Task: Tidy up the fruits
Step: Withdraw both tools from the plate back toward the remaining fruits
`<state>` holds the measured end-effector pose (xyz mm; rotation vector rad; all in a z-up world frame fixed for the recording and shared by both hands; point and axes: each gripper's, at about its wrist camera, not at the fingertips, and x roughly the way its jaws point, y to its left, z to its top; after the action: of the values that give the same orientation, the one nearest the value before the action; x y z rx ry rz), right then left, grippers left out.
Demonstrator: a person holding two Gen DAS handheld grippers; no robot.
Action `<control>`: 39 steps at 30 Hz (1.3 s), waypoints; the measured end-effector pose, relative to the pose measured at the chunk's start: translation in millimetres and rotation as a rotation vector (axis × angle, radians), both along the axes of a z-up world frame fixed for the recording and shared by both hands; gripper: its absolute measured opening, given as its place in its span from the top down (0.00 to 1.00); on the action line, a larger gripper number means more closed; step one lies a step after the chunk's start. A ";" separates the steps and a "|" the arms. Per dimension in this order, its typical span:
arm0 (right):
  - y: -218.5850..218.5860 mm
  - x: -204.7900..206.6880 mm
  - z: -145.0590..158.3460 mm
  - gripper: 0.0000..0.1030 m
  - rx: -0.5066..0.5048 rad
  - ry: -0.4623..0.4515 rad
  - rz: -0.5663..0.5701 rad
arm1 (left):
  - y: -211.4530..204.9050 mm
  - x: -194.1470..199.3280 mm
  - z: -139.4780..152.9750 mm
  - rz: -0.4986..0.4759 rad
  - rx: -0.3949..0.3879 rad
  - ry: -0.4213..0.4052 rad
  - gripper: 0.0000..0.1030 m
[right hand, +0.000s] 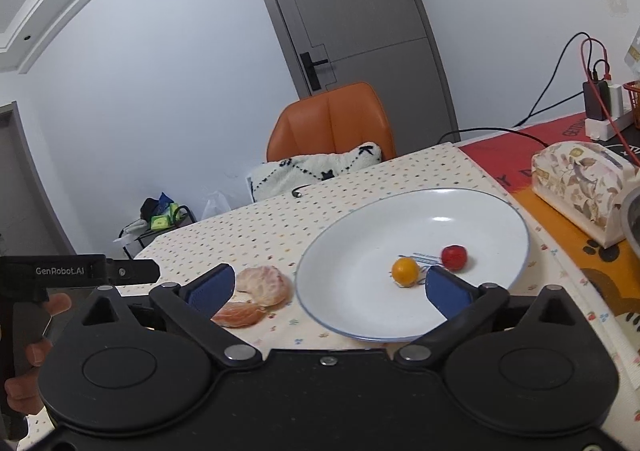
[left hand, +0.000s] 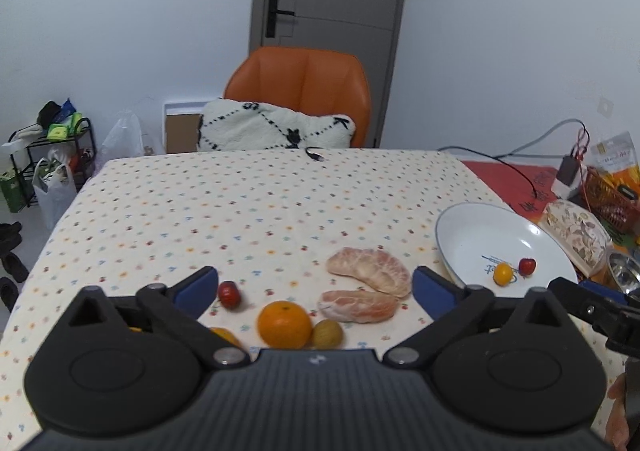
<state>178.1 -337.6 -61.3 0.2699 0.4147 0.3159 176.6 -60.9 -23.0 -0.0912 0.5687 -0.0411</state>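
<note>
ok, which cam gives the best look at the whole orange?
Left wrist view. The whole orange sits unobstructed on the tablecloth, between the open left claw fingers, next to a small yellow-green fruit. The right wrist view doesn't show it at all; only the peeled segments and the plate appear there.

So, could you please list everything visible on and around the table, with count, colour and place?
plate: one, white, table's right side
small fruits: two, yellow and red, on plate
peeled citrus pieces: two, pinkish, on cloth left of plate
orange: one, orange, near edge
small red fruit: one, left of orange
small yellowish fruit: one, beside orange
chair: one, orange, behind table
cushion: one, white, on chair
left tongs: open, empty
right tongs: open, empty
</note>
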 end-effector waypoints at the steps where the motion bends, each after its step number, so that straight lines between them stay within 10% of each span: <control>1: 1.7 -0.6 0.6 0.00 -0.002 0.001 -0.004 | 2.9 -2.2 0.5 0.006 -0.007 -0.003 0.00; 39: 86.0 -45.4 28.0 0.00 -0.068 0.034 0.107 | 95.4 -86.6 10.2 0.064 -0.036 -0.026 0.00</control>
<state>132.6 -251.7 -33.2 0.1875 0.4730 0.4014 90.0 34.5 -12.8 -0.1440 0.5386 0.0095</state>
